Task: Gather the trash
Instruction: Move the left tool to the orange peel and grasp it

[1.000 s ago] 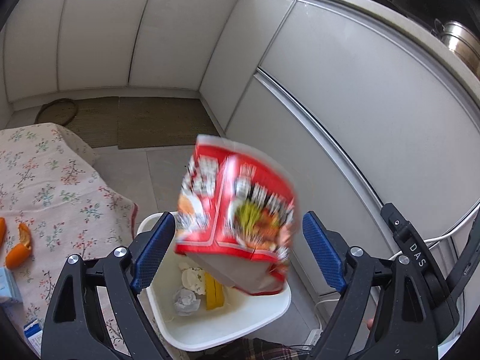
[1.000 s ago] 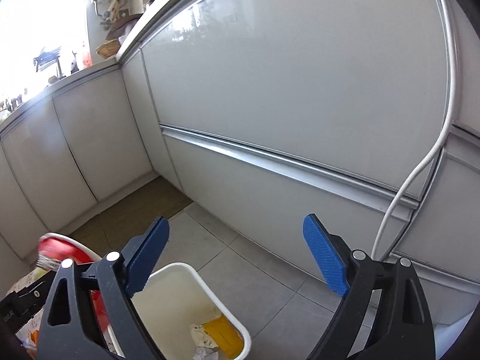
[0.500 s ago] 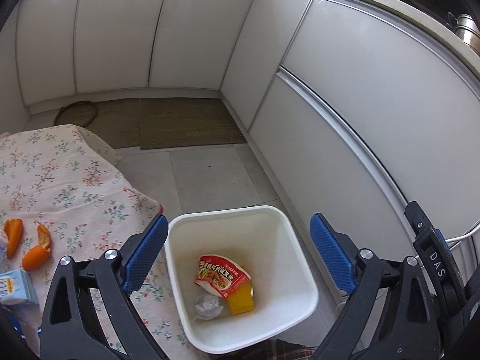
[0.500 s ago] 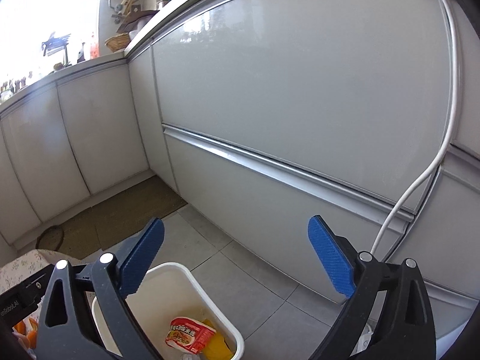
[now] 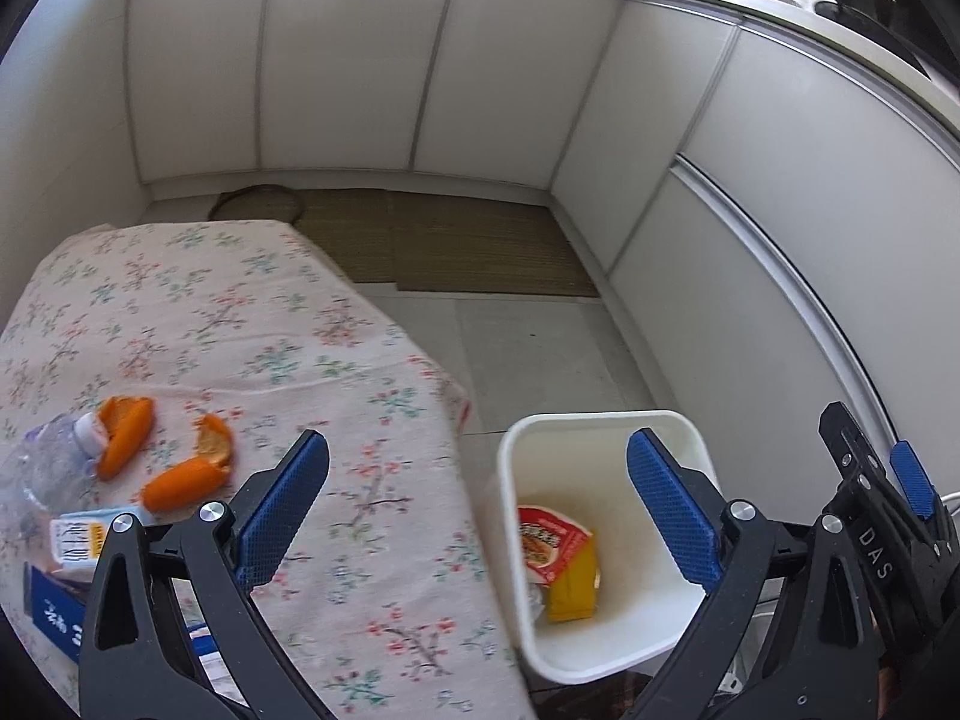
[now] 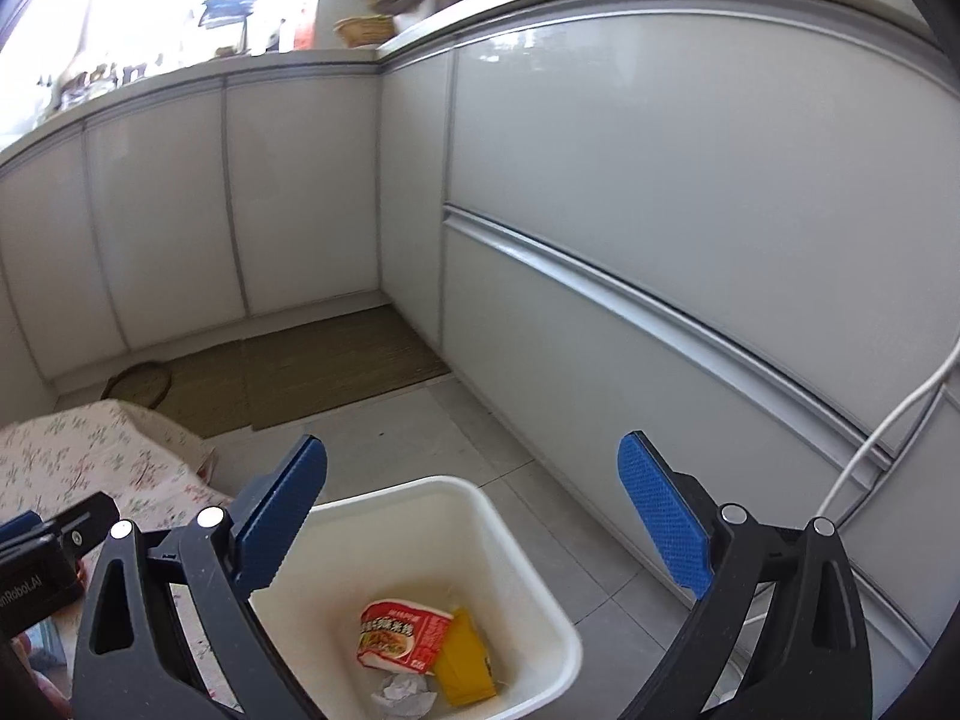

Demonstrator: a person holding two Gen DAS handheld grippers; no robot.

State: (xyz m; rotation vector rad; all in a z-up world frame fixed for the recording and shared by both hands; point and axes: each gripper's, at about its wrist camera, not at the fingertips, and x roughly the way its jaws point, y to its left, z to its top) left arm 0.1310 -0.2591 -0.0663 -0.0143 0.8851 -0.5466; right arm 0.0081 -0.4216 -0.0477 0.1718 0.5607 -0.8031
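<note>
Left gripper spread wide, nothing between its blue pads, hanging over the edge where the floral tablecloth meets the white bin. Right gripper just as wide and just as empty, poised above that same bin.

Down in the bin lies the red noodle wrapper, flat on its side, printed face up. In the right wrist view its long axis runs roughly left to right, one end touching the yellow packet that leans beside it. A crumpled white paper sits just below the two.

From the left wrist view the wrapper rests on top of the yellow packet, against the bin's near-left wall.

On the table there are two pieces of orange peel, curled, lying near each other, next to a crushed clear bottle, a small carton and a blue package. Brown mats cover the floor by the cabinets.
</note>
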